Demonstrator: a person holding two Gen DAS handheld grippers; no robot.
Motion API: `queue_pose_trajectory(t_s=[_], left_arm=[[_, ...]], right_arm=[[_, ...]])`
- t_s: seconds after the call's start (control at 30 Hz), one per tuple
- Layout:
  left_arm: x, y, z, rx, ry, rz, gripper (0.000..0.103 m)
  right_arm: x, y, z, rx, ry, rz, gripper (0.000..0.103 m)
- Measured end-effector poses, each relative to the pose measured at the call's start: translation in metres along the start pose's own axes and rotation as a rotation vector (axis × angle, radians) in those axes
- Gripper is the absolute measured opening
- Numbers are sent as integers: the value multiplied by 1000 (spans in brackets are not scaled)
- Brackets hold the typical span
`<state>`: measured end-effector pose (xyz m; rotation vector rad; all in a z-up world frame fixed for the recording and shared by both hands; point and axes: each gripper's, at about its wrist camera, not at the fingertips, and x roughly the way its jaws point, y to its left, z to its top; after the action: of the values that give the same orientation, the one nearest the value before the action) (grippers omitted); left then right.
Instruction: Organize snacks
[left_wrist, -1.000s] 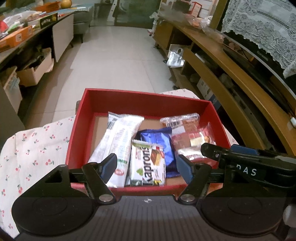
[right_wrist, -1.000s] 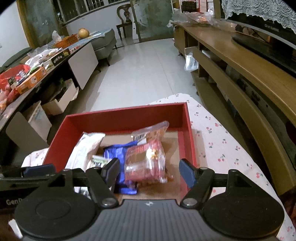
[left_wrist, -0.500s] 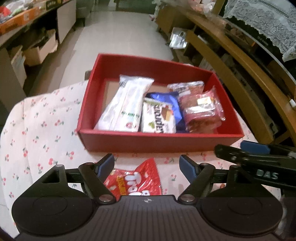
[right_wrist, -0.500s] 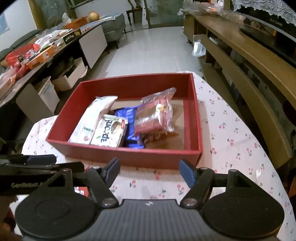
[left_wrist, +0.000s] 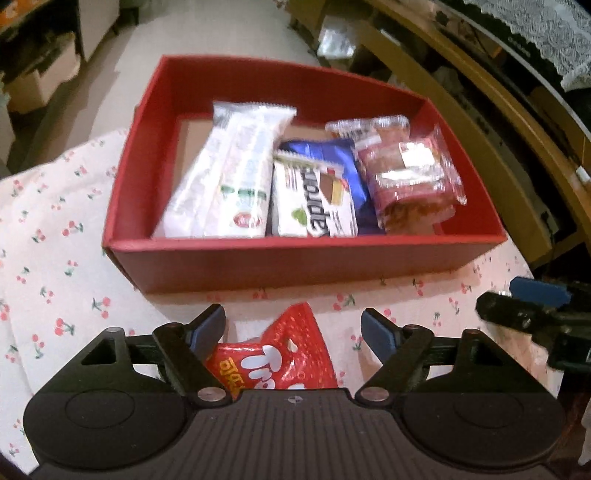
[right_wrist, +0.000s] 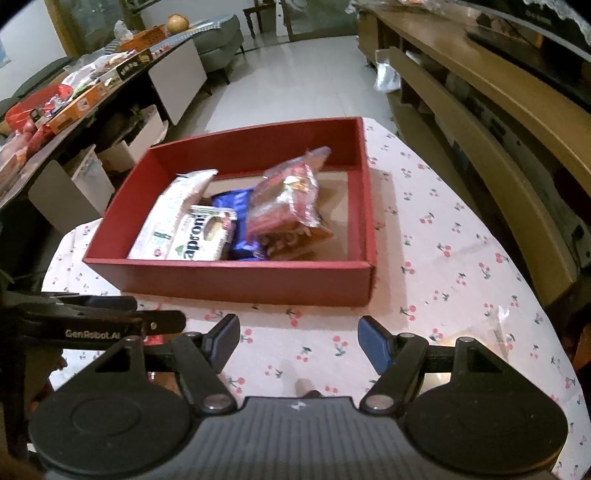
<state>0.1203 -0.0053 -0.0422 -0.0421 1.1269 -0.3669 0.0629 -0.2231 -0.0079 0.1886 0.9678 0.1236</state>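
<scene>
A red box (left_wrist: 303, 258) on the cherry-print tablecloth (left_wrist: 55, 266) holds a long white packet (left_wrist: 236, 173), a white wafer bar (left_wrist: 314, 203), a blue packet (left_wrist: 347, 166) and a clear bag of red cakes (left_wrist: 410, 181). In front of the box lies a red snack packet (left_wrist: 280, 354). My left gripper (left_wrist: 293, 325) hovers over it with its jaws opening; the packet sits between the fingers, nearer the left one, unpressed. My right gripper (right_wrist: 299, 328) is open over bare cloth before the box (right_wrist: 236, 280), empty. Each gripper shows at the edge of the other's view.
A wooden shelf unit (right_wrist: 498, 122) runs along the right. A low dark table (right_wrist: 74, 92) piled with clutter stands at the left, cardboard boxes (right_wrist: 122, 147) below it. A small clear wrapper (right_wrist: 498, 325) lies on the cloth at the right. Tiled floor lies beyond.
Both grippers drew back from over the box to the cloth in front of it and sank lower. The red packet came into view between the left fingers, which spread wider.
</scene>
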Motion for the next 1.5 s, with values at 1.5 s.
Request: queue_pose_trajectory(t_s=[1.5], left_arm=[[-30,26,-57,3,29,128,61]], right_arm=[[-8,-36,-32,-2,82,14,83]])
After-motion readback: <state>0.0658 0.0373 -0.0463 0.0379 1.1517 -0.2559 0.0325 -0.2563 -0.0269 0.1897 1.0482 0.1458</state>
